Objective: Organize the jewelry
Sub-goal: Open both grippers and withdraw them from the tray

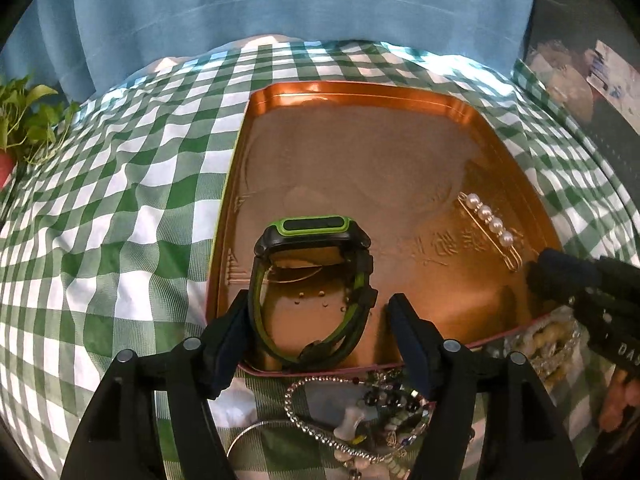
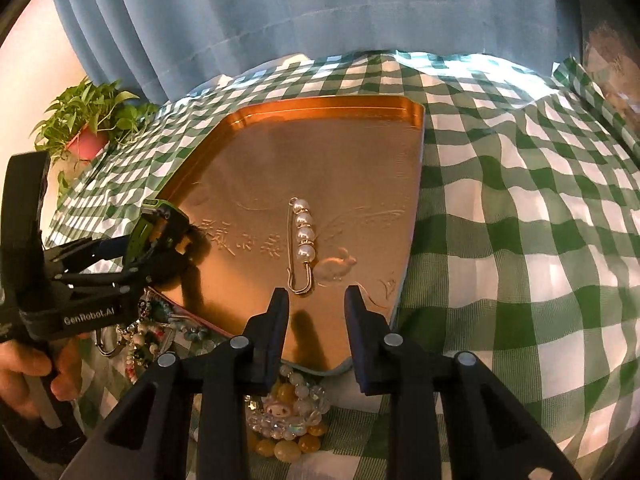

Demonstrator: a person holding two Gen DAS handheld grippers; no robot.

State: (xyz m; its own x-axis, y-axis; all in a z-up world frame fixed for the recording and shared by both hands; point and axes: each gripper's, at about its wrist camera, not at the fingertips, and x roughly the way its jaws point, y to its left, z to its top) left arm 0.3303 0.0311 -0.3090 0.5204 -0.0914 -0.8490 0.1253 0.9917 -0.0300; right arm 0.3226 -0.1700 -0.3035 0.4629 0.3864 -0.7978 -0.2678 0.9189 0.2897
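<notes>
Both tools are standing released: left tool straddling watch, right tool behind pearl pin. Withdrawing straight avoids snagging.

I count one watch, one pearl pin, one tray, two grippers, one potted plant.

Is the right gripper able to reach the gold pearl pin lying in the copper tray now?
Probably yes. The right gripper stands open just short of the gold pearl pin on the copper tray, with only bare tray between them.
</notes>
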